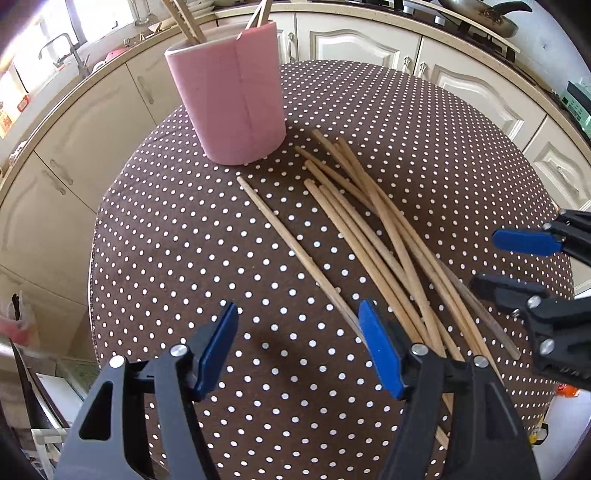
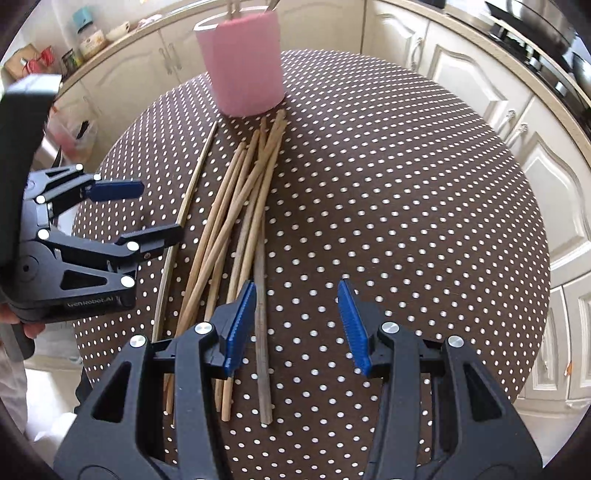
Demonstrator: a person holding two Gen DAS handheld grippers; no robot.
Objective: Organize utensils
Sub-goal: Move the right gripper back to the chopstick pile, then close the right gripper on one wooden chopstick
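Note:
A pink holder stands at the far side of the round dotted table, with a few chopsticks in it; it also shows in the right wrist view. Several wooden chopsticks lie loose in a pile in front of it, also in the right wrist view. One chopstick lies apart to the left. My left gripper is open and empty above the near ends, also seen from the right wrist. My right gripper is open and empty above the pile's right edge, also at the left wrist view's right edge.
Cream kitchen cabinets and a counter curve around the far side. A sink tap is at far left, a frying pan at far right. The table's right half is bare cloth.

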